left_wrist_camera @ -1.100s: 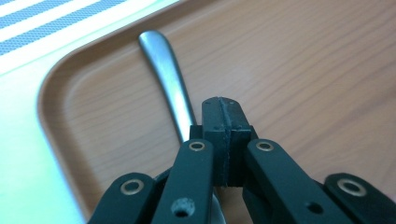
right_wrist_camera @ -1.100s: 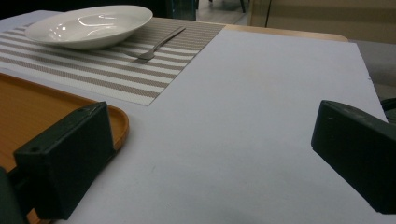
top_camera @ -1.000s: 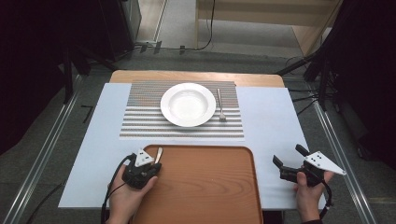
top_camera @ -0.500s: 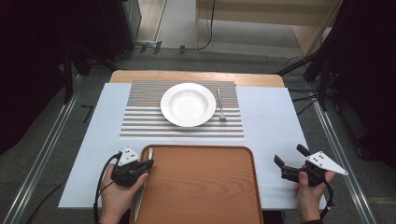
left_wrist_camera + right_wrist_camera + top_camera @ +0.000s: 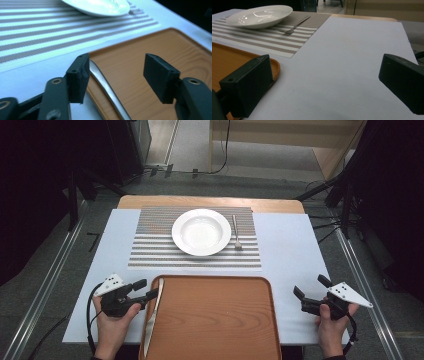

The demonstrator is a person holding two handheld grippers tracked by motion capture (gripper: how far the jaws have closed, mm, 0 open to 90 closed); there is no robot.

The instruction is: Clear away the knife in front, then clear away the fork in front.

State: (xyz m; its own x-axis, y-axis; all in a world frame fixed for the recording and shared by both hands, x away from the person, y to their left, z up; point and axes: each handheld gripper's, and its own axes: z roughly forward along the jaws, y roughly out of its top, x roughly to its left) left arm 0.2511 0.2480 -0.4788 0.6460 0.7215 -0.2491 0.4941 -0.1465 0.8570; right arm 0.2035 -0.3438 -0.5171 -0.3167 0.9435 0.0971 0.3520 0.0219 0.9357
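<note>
Left gripper (image 5: 142, 290) open, jaws straddling the knife (image 5: 153, 315), which lies along the tray's (image 5: 215, 320) left rim. Risk: the flat blade sits against the rim, so the near jaw may catch the lip and push the knife away instead of pinching it. Right gripper (image 5: 309, 294) open, empty, idle on the table (image 5: 292, 250).

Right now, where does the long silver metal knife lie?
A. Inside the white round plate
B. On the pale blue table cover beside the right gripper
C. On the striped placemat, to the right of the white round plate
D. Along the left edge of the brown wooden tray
D. The long silver metal knife lies along the left edge of the brown wooden tray, next to the open left gripper; the utensil by the white round plate is a fork.
</note>
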